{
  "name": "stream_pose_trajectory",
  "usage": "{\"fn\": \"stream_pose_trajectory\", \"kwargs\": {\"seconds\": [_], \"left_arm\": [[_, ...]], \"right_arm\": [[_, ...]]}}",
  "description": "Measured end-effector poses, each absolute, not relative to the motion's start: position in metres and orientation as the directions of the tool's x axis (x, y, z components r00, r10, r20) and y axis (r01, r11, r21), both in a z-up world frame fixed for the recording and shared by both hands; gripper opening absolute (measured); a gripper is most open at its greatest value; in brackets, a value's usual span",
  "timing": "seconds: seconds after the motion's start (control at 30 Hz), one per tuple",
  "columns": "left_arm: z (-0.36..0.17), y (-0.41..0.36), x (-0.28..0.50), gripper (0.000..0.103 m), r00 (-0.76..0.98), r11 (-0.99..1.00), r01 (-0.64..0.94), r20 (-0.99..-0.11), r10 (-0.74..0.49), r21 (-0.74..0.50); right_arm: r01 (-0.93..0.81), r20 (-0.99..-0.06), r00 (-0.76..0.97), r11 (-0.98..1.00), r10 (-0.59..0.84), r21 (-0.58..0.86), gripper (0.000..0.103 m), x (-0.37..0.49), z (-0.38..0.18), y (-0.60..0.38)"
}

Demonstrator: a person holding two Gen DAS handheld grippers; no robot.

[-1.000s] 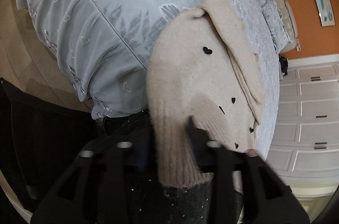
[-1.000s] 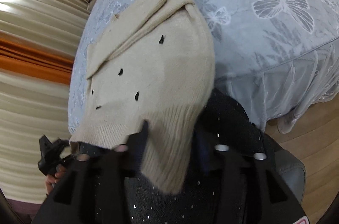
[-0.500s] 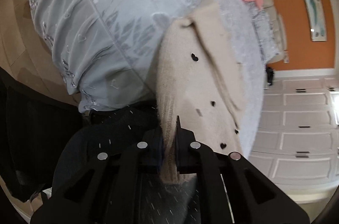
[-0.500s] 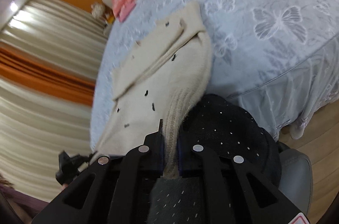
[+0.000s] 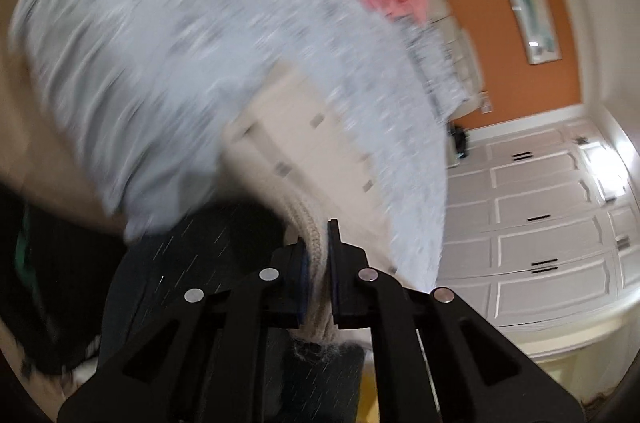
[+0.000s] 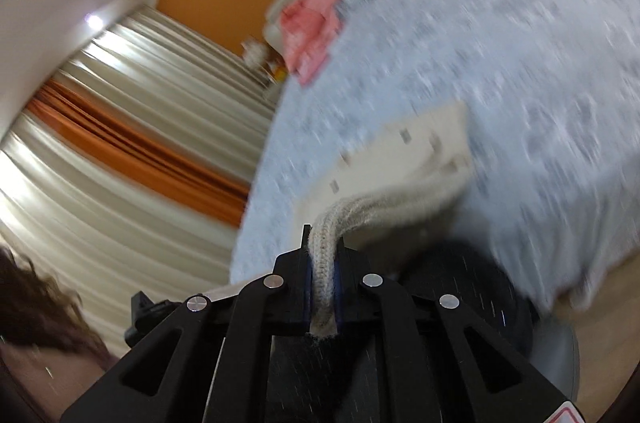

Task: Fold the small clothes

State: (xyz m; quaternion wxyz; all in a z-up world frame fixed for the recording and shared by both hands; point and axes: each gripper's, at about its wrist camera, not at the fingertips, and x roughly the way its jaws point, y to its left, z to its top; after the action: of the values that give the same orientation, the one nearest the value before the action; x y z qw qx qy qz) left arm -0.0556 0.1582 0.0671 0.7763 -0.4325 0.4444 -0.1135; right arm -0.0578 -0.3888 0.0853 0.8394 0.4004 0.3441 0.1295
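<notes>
Both tongs, left gripper (image 5: 316,263) and right gripper (image 6: 323,271), have just clamped the cream sweater's (image 5: 320,139) ribbed hem (image 6: 326,247) and lifted it at lower centre, starting the fold.

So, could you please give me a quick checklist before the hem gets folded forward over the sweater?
1. Left tool clamped on the cream sweater hem: ok.
2. Right tool clamped on the hem: ok.
3. Hem level between both tools: cannot tell, blurred.
4. Sleeves lying folded on the body: cannot tell.
5. Bedspread free ahead of the sweater: ok.
6. Pink garment clear of the fold: ok.
</notes>
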Motion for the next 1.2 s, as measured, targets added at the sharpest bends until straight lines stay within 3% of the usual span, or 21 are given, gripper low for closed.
{"fn": "stream_pose_trajectory", "kwargs": {"seconds": [0.1,0.27,0.53,0.93,1.03,1.07,1.1,1.17,1.2], "left_arm": [[0.076,0.148,0.002,0.007,0.619,0.608,-0.149,-0.553,-0.558,-0.78],[0.059,0.125,0.107,0.007,0.645,0.677,-0.137,-0.584,-0.493,-0.723],[0.005,0.104,0.209,0.007,0.606,0.711,-0.261,-0.684,-0.406,-0.653],[-0.084,0.094,0.272,0.008,0.473,0.779,-0.391,-0.833,-0.286,-0.49],[-0.091,0.095,0.273,0.015,0.482,0.766,-0.394,-0.824,-0.298,-0.508],[-0.09,0.097,0.271,0.018,0.489,0.76,-0.395,-0.818,-0.302,-0.516],[-0.087,0.1,0.267,0.03,0.501,0.755,-0.396,-0.812,-0.301,-0.524],[-0.073,0.111,0.249,0.06,0.547,0.752,-0.386,-0.789,-0.279,-0.534],[-0.068,0.115,0.241,0.063,0.565,0.756,-0.38,-0.781,-0.267,-0.533]], "right_arm": [[0.046,-0.408,0.771,0.595,0.49,0.802,0.008,-0.003,0.084,-0.408],[0.116,-0.412,0.792,0.551,0.45,0.826,0.008,0.088,0.047,-0.428],[0.294,-0.502,0.769,0.478,0.395,0.828,0.008,0.185,-0.027,-0.447],[0.497,-0.656,0.661,0.443,0.364,0.746,0.011,0.256,-0.123,-0.454],[0.49,-0.661,0.662,0.463,0.354,0.739,0.017,0.26,-0.118,-0.455],[0.481,-0.655,0.666,0.467,0.357,0.742,0.028,0.257,-0.112,-0.456],[0.481,-0.66,0.674,0.48,0.332,0.733,0.05,0.251,-0.104,-0.457],[0.483,-0.669,0.703,0.528,0.242,0.698,0.073,0.231,-0.085,-0.462],[0.469,-0.662,0.718,0.551,0.217,0.69,0.076,0.218,-0.077,-0.465]]}}
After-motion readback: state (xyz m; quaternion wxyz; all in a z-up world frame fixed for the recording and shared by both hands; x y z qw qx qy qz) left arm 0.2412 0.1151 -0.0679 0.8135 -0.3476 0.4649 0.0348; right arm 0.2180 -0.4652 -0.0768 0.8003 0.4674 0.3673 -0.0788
